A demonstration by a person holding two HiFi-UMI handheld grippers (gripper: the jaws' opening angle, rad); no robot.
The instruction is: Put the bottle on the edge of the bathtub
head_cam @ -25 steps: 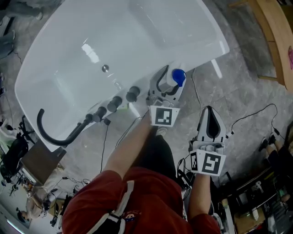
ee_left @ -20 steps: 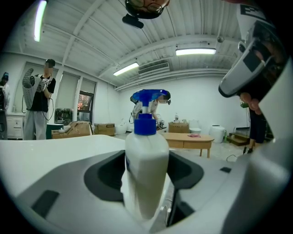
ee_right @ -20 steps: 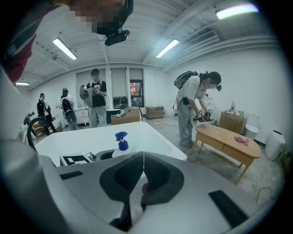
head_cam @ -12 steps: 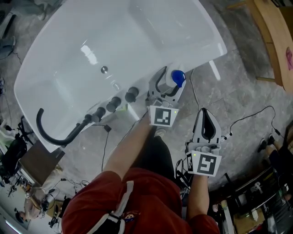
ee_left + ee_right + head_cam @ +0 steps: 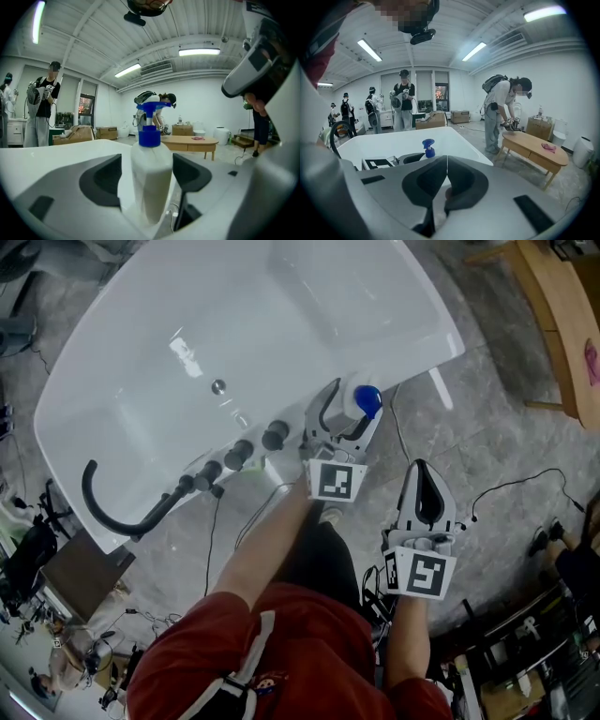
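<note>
The left gripper (image 5: 146,183) has just been opening its jaws, and now they stand wide apart. The bottle (image 5: 151,159) stands right between them, but the dark pads (image 5: 101,180) do not seem to press on it. A little gap shows on each side. So this gripper holds nothing now.

The bottle stands up straight on the edge of the bathtub (image 5: 427,343), on the side near the person. Its blue pump top (image 5: 149,126) points up.

The step now, I think, is to let go and back away. To do it well, the left gripper should pull straight back, the way it points. It should not swing to either side, or a jaw may knock the bottle. The bottle is tall and thin, so a small bump could tip it into the tub or onto the floor. Going slow is best.

The right gripper (image 5: 446,164) has its jaws shut tight with nothing in them. It hangs over the floor, apart from the tub, and has no job here.

Some things are hard to see. The bottom of the bottle is hidden behind the gripper in every view. So I cannot tell how much of it sits on the edge.
</note>
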